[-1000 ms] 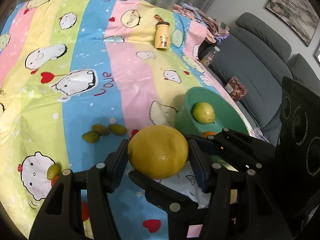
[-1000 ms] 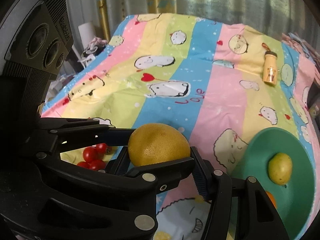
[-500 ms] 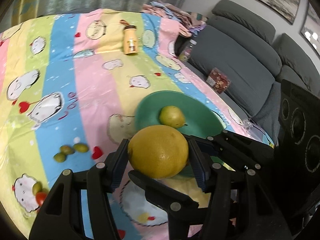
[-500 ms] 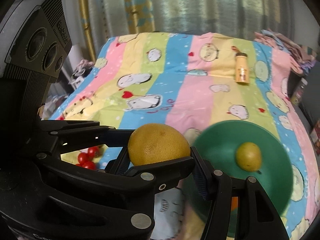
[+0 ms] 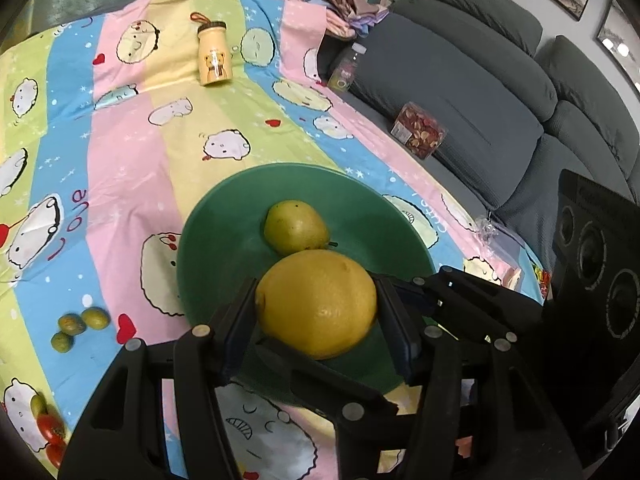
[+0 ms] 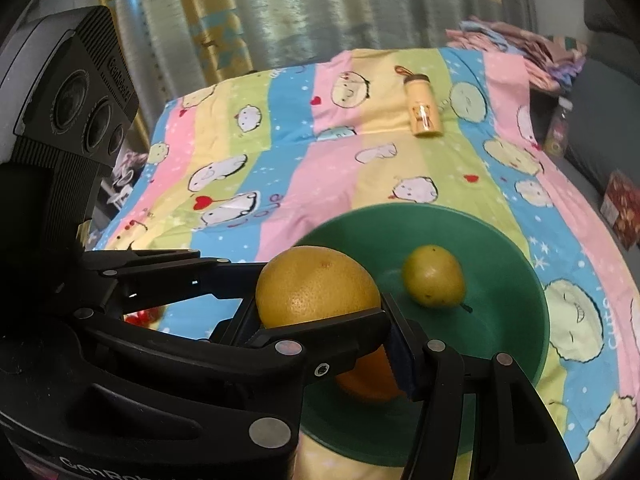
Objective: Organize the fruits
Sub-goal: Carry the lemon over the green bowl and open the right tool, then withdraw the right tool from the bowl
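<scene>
Sweeping from the left edge of the left wrist view: red tomatoes (image 5: 50, 432) at the cloth's corner, three small green fruits (image 5: 78, 326) on a blue stripe, then the green bowl (image 5: 208, 248), wide, smooth and shallow, on the cartoon-print bedsheet (image 5: 120, 152) over the table. Inside it lies a matte yellow-green pear (image 5: 296, 227) with its stem toward the right.

The grapefruit (image 5: 317, 304), round, dimpled and waxy yellow, is pinched between both claws at once: the left claw (image 5: 320, 320) has its pads against the fruit's two flanks at about half spread, and the right claw (image 6: 320, 320) grips the same fruit across its sides, equally half spread, its linkage crossing in front. Both tools reach it from the near side, neither clearly nearer.

The relation that matters: the grapefruit hangs above the near part of the bowl, with the pear just beyond it toward the bowl's middle. Its shape has no real long axis, so lowering it needs no particular turn, only free floor short of the pear. Under it in the right view an orange fruit (image 6: 368, 380) shows
</scene>
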Demonstrator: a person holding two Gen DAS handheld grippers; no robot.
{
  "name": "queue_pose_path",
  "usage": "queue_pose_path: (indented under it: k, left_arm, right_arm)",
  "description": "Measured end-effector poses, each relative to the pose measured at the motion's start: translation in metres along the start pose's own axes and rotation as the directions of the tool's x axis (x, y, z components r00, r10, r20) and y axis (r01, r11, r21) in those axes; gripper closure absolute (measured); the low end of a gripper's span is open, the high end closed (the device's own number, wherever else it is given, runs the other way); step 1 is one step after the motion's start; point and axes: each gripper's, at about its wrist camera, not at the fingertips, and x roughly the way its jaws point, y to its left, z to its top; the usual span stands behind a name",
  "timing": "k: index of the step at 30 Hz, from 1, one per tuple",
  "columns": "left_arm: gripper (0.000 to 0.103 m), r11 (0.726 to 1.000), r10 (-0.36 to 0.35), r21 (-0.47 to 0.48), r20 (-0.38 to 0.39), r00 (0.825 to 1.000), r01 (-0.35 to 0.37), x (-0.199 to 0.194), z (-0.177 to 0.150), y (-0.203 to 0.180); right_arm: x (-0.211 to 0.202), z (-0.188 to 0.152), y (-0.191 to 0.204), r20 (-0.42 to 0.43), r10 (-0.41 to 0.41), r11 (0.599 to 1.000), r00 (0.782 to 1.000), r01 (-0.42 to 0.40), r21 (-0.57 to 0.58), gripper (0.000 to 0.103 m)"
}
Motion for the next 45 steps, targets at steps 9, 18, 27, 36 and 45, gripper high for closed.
queue_pose_path:
  k: [9,18,27,36,45]
  left_arm:
    - [0.045,0.999,0.005,-0.040,-0.051,0.999,-0.007,0.018,0.003,0.006]
    - [0.043,0.998,0.041,-0.048,-0.060,0.997,-0.044,0.024,0.004,0.006]
    - [0.022,0.993,0.077,-0.097,0.029,0.997,-0.074,-0.003,0.011,0.020]
    - [0.015,0.979,0.154,-0.147,0.108,0.982,-0.138,-0.043,0.002,0.038]
    - [0.014,0.956,0.264,-0.164,0.116,0.957,-0.244,-0.074,-0.023,0.058]
  right_arm:
    - [0.015,-0.002,-0.016,-0.047,0.024,0.999,0.999,-0.022,0.045,0.042]
    - [0.024,-0.004,-0.022,-0.081,0.001,0.997,0.997,0.005,0.078,0.042]
    - [0.006,-0.001,-0.026,-0.022,-0.025,0.995,0.999,0.027,0.093,0.035]
    - [-0.012,-0.002,-0.016,0.018,-0.028,0.996,0.999,0.026,0.081,0.034]
    - [-0.030,-0.001,0.014,0.067,0.027,1.000,0.997,-0.028,0.015,0.033]
